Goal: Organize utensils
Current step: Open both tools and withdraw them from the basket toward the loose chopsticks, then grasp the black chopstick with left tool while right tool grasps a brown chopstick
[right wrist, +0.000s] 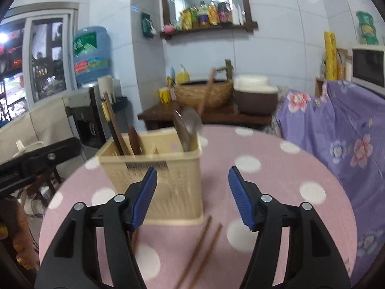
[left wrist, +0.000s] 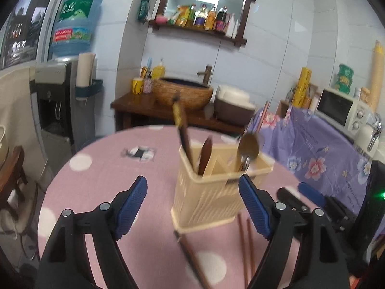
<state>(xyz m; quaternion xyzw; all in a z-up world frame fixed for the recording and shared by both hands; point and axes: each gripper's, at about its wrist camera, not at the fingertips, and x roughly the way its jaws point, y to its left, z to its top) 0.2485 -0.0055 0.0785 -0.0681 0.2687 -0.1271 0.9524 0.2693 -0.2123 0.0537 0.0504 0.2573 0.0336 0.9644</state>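
A cream slotted utensil holder [left wrist: 204, 192] [right wrist: 154, 168] stands on the round table with the pink dotted cloth [left wrist: 108, 168] [right wrist: 264, 180]. Upright in it are a dark-handled utensil [left wrist: 182, 132] [right wrist: 113, 125], a brown wooden piece [left wrist: 205, 155] and a metal spoon [left wrist: 249, 145] [right wrist: 190, 122]. A pair of brown chopsticks [left wrist: 245, 240] [right wrist: 204, 248] lies on the cloth in front of the holder, and a darker stick [left wrist: 190, 252] lies beside them. My left gripper [left wrist: 192, 183] is open just short of the holder, with nothing held. My right gripper [right wrist: 192, 171] is open above the chopsticks, also holding nothing.
A purple floral cloth [left wrist: 312, 149] [right wrist: 349, 132] covers a counter on the right, with a microwave [left wrist: 341, 110] on it. A wooden stand with a woven basin [left wrist: 182, 94] [right wrist: 204, 94] stands behind the table. On the left is a water dispenser [left wrist: 57, 91].
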